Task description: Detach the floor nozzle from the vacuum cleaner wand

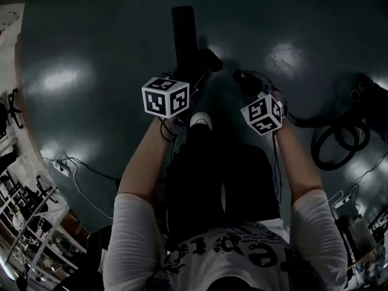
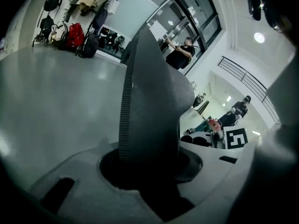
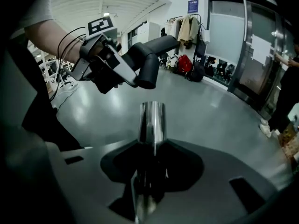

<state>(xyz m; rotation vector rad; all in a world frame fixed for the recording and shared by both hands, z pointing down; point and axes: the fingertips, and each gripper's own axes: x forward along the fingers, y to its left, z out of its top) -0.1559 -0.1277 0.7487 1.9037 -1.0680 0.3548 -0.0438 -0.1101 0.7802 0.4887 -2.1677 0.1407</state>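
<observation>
In the left gripper view a dark grey floor nozzle (image 2: 154, 101) with a ribbed edge fills the gap between the jaws. My left gripper (image 1: 189, 71) is shut on it. The right gripper view shows that gripper (image 3: 110, 66) gripping the black elbowed nozzle neck (image 3: 149, 55). A shiny metal wand (image 3: 152, 118) stands between the jaws of my right gripper (image 1: 247, 82), which is shut on it. The wand's open end sits just below the nozzle's elbow, apart from it. In the head view the nozzle (image 1: 183, 29) reaches forward over the dark floor.
A coiled black hose and cables (image 1: 333, 144) lie on the floor at the right. A power strip (image 1: 60, 166) with a cord lies at the left, with shelving (image 1: 24, 223) beyond it. A white shoe (image 1: 200, 120) shows between my arms. Coats and bags (image 3: 187, 59) line the far wall.
</observation>
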